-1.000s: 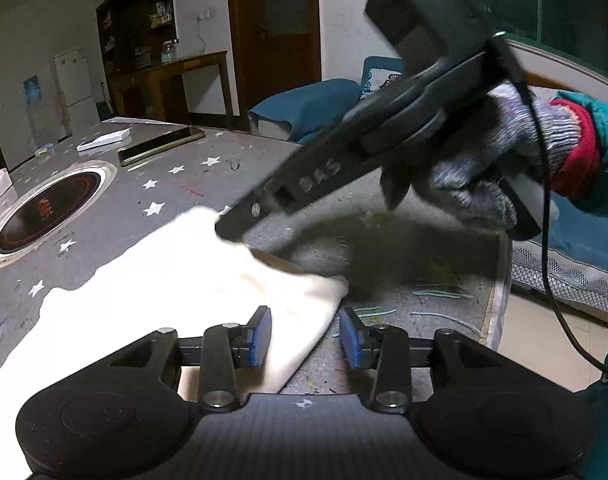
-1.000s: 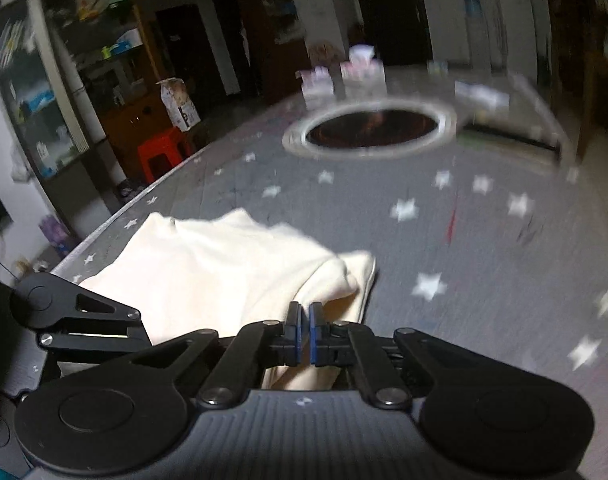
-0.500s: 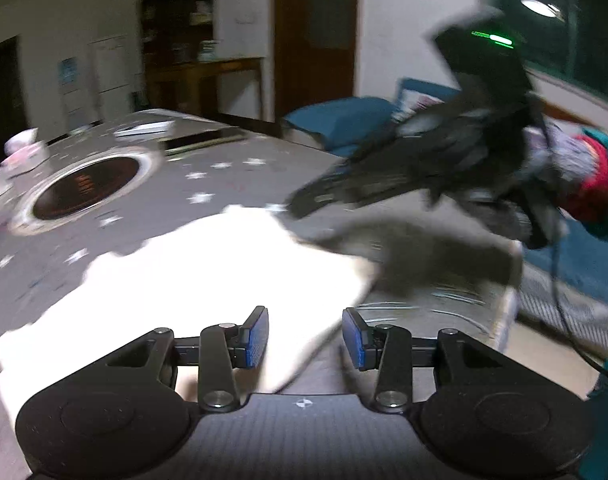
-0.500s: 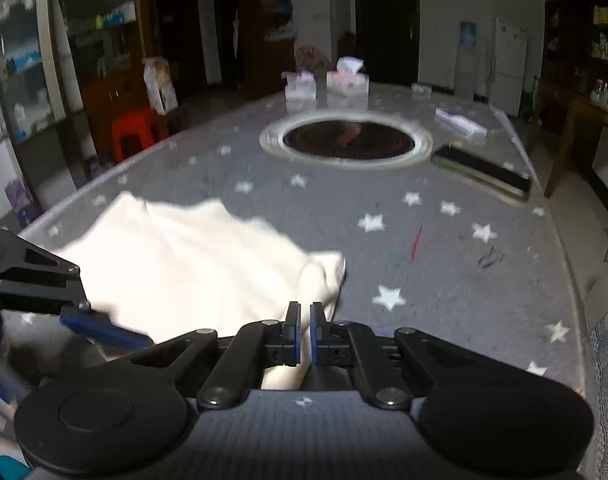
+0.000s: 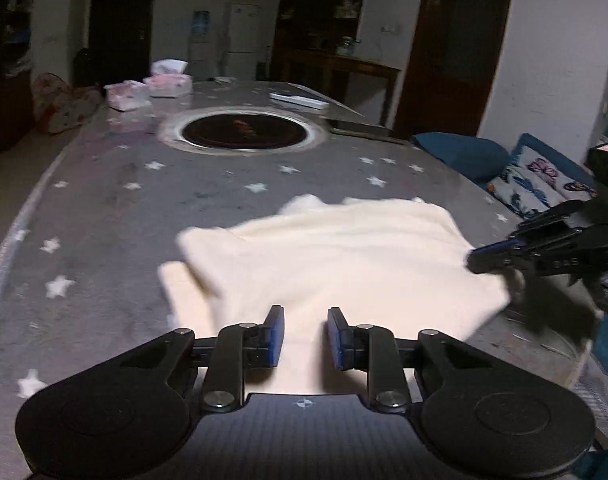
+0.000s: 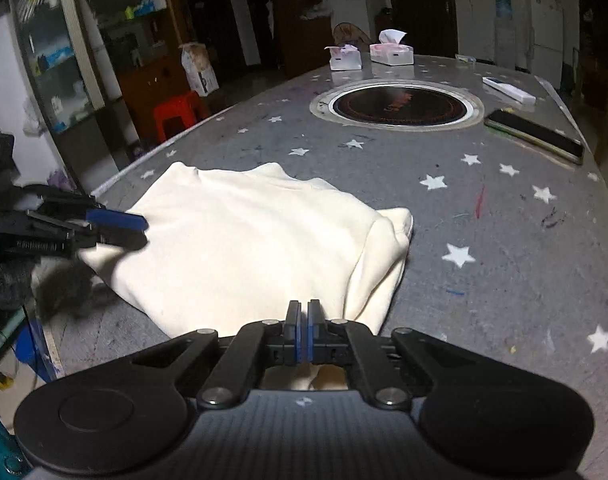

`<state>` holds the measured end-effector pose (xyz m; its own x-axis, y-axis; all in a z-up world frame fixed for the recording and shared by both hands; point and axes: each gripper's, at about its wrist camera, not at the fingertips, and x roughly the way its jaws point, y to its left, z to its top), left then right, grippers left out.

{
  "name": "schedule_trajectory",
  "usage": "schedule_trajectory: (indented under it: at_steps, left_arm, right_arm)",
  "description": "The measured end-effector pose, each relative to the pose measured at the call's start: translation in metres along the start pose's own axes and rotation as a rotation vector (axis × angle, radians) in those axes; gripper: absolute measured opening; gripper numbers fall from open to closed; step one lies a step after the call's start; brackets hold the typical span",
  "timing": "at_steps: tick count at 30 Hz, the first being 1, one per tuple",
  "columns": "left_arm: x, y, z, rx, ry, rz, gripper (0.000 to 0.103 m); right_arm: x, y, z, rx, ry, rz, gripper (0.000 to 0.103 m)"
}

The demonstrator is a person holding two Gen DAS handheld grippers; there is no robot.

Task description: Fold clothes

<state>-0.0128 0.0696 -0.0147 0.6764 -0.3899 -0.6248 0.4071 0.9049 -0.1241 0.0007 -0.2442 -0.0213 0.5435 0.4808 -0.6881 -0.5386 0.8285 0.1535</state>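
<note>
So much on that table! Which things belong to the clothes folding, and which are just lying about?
In the job: cream garment; left gripper, open; right gripper, shut.

Lying about: tissue boxes; round hob; phone; white remote.

dim room: white walls, dark wooden door [image 5: 455, 40], shelves [image 6: 52, 52], white fridge [image 5: 242, 40].

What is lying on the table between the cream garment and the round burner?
Only bare star-printed tablecloth lies between the cream garment and the round burner; the right wrist view shows this.
</note>
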Motion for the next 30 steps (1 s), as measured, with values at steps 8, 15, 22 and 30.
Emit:
schedule_trajectory:
  at_steps: [8,15,22,30]
  left_arm:
    - [0.021,0.007,0.031,-0.033,-0.023,0.011,0.027]
    - [0.050,0.037,0.037,-0.112,0.021,0.088,0.027]
    - [0.043,0.034,0.049,-0.102,-0.013,0.062,0.027]
    - [0.083,0.000,0.066,-0.033,0.020,-0.003,0.027]
  right_arm:
    - [0.002,-0.001,0.037,-0.012,-0.052,-0.019,0.009]
    - [0.047,-0.020,0.058,0.050,-0.018,-0.033,0.010]
    - [0.052,-0.026,0.064,0.082,-0.009,-0.043,0.010]
    - [0.081,-0.001,0.087,0.039,-0.008,0.010,0.014]
